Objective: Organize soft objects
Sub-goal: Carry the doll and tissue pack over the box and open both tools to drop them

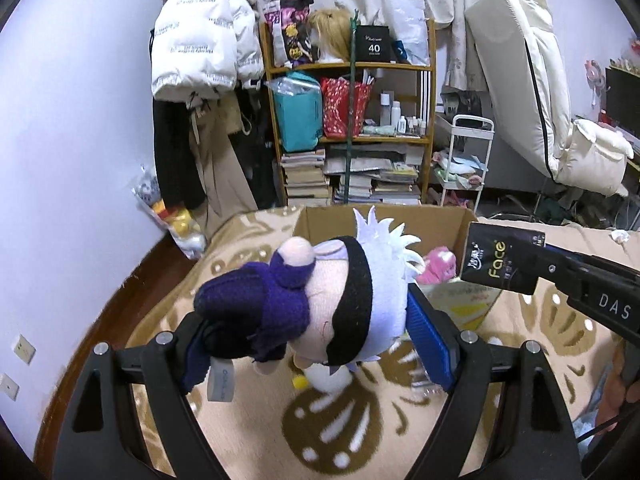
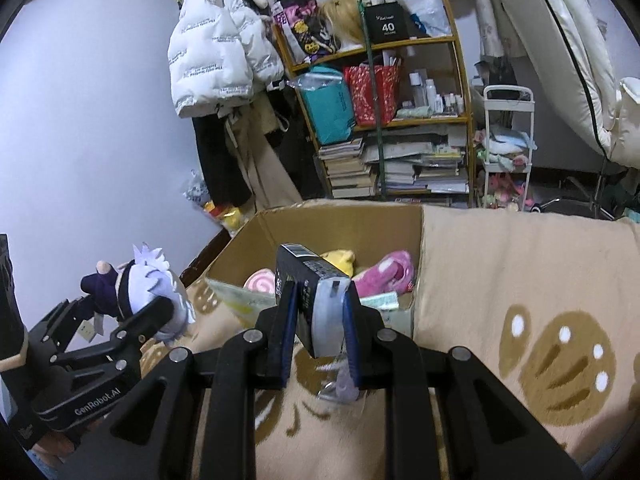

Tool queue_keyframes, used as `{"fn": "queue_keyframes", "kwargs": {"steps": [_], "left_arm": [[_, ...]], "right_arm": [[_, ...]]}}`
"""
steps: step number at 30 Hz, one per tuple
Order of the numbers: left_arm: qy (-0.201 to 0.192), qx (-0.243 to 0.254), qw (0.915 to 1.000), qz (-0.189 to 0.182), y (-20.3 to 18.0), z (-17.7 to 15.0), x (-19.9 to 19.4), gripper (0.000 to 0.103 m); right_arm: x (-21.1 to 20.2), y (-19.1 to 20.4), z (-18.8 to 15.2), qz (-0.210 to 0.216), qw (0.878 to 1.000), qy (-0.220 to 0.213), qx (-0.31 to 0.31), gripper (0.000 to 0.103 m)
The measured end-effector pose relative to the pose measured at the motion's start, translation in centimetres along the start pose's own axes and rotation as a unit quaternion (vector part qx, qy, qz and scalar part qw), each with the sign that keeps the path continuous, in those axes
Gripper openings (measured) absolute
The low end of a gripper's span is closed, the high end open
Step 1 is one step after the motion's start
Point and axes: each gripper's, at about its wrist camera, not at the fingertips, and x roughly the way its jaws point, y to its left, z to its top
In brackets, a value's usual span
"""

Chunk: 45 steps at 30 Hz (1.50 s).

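Note:
My left gripper (image 1: 316, 320) is shut on a plush doll (image 1: 320, 300) with white spiky hair, a black blindfold and a purple outfit, held above the beige blanket just in front of the cardboard box (image 1: 384, 216). The doll also shows at the left of the right wrist view (image 2: 144, 284). My right gripper (image 2: 320, 312) is shut on a black tissue pack (image 2: 316, 300) marked "Face", held over the near edge of the box (image 2: 336, 216). The pack also shows in the left wrist view (image 1: 500, 260). Pink (image 2: 388, 272) and yellow (image 2: 340, 260) soft toys lie inside the box.
The beige blanket with brown pattern (image 2: 520, 300) covers the bed. Behind stand a wooden shelf (image 1: 348, 120) full of books and bags, a hanging white jacket (image 1: 200, 32), a white trolley (image 2: 508, 140) and a bag of toys (image 1: 180, 224) on the floor.

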Motion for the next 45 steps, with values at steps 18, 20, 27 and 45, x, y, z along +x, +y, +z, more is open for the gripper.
{"fn": "queue_keyframes", "kwargs": {"steps": [18,20,27,45], "left_arm": [[-0.044,0.022,0.9988,0.0,0.4,4.0,3.0,0.084],[-0.045,0.027,0.9986,0.001,0.3,3.9,3.5,0.084],[-0.037,0.035,0.9987,-0.009,-0.2,3.3,5.2,0.085],[-0.002,0.022,0.9998,-0.001,0.4,2.1,8.8,0.087]], "right_arm": [[1.5,-0.2,2.0,-0.023,0.999,-0.038,-0.023,0.023],[1.8,-0.2,2.1,-0.027,0.999,-0.038,-0.027,0.023],[3.8,-0.6,1.9,-0.045,0.998,-0.025,-0.024,0.023],[6.7,-2.2,1.2,-0.052,0.999,0.011,-0.01,0.023]]}}
